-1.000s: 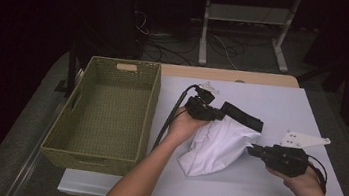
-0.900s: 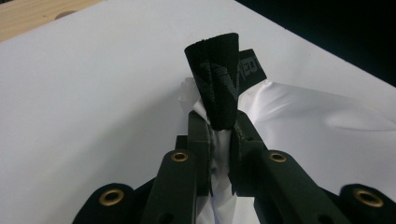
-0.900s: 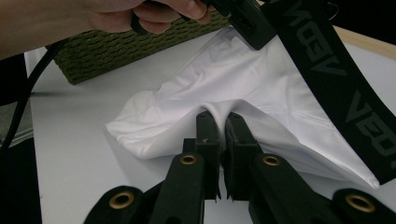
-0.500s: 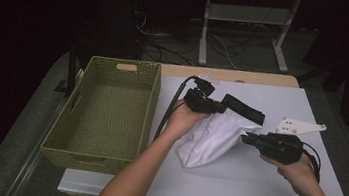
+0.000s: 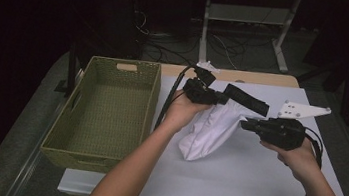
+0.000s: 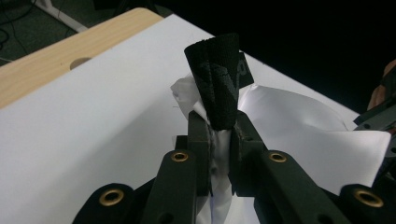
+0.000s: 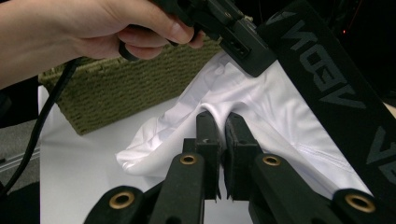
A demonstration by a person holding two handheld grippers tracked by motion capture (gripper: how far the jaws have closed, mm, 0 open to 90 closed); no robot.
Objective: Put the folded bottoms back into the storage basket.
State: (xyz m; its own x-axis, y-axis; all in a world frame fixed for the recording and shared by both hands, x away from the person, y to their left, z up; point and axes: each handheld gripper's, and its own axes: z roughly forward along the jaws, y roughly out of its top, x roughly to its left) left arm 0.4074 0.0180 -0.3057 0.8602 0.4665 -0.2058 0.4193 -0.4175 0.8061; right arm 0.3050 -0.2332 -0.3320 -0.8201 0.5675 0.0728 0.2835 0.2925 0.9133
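The white table has lots of bare room at the front & right. The green basket sits on the table's left side, its right wall just beside the left hand. White cloth w/ a black band hangs mid-table, its low end touching the top. The left gripper has its jaws pinched on the band's edge. The right gripper has its jaws pinched together on a white fold.
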